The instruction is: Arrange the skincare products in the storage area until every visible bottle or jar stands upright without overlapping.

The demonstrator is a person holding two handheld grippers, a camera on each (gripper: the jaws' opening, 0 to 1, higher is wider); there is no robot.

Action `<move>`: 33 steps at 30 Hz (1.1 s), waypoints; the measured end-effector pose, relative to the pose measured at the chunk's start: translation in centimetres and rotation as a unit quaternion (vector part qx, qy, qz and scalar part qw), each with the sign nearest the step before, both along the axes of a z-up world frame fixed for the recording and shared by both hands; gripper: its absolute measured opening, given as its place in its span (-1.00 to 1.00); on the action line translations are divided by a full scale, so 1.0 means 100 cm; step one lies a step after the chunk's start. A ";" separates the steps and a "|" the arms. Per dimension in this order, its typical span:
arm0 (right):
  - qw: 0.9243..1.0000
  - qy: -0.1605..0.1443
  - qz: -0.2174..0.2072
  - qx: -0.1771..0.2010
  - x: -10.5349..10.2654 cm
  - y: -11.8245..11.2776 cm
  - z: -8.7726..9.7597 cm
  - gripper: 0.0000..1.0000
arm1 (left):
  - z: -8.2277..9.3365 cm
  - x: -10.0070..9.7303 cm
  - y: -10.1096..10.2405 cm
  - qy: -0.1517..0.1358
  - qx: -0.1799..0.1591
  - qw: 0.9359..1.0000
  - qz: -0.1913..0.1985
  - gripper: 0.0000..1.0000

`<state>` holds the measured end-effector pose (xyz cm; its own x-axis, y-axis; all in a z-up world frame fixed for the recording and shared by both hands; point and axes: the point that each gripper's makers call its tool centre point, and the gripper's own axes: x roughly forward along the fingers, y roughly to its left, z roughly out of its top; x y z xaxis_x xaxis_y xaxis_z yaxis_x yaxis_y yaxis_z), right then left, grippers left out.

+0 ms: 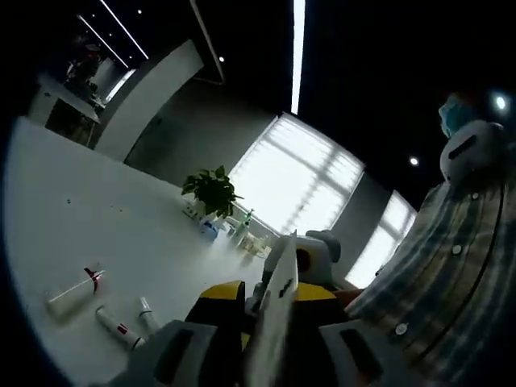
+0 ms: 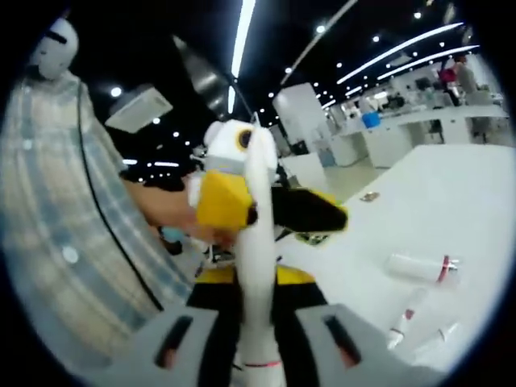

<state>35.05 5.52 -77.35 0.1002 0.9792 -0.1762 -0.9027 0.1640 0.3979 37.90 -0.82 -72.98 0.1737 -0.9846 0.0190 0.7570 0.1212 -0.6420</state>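
Note:
A white tube rises from between the jaws of my left gripper, which is shut on its near end. Its far end reaches my yellow and white right gripper. In the right gripper view the same tube stands between the jaws of my right gripper, shut on it, and runs up to the left gripper, held by a hand. On the white table lie a white bottle with a red band and two small tubes. The same bottle and small tubes lie on their sides.
A person in a plaid shirt stands close on the right. A potted plant and several small bottles stand at the table's far edge by a bright window. The table stretches away past the lying products.

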 end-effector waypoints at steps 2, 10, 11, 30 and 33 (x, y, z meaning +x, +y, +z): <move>1.000 -0.005 -0.003 -0.006 0.002 0.000 -0.003 -0.76 | 0.000 0.005 0.005 0.002 -0.005 1.000 0.019 -0.51; 0.999 0.007 -0.030 0.028 0.015 -0.003 0.003 -0.76 | 0.007 0.013 0.029 0.012 -0.034 0.997 0.067 -0.40; 0.999 0.011 -0.035 0.038 0.017 -0.004 0.005 -0.76 | 0.008 0.013 0.030 0.014 -0.036 0.997 0.070 -0.39; 0.985 0.068 -0.023 0.159 0.011 -0.001 0.032 -0.67 | 0.020 0.001 0.027 -0.038 -0.039 0.997 0.053 -0.75; 0.987 0.062 -0.018 0.145 0.009 0.000 0.029 -0.60 | 0.017 -0.002 0.023 -0.047 -0.017 0.998 0.045 -0.79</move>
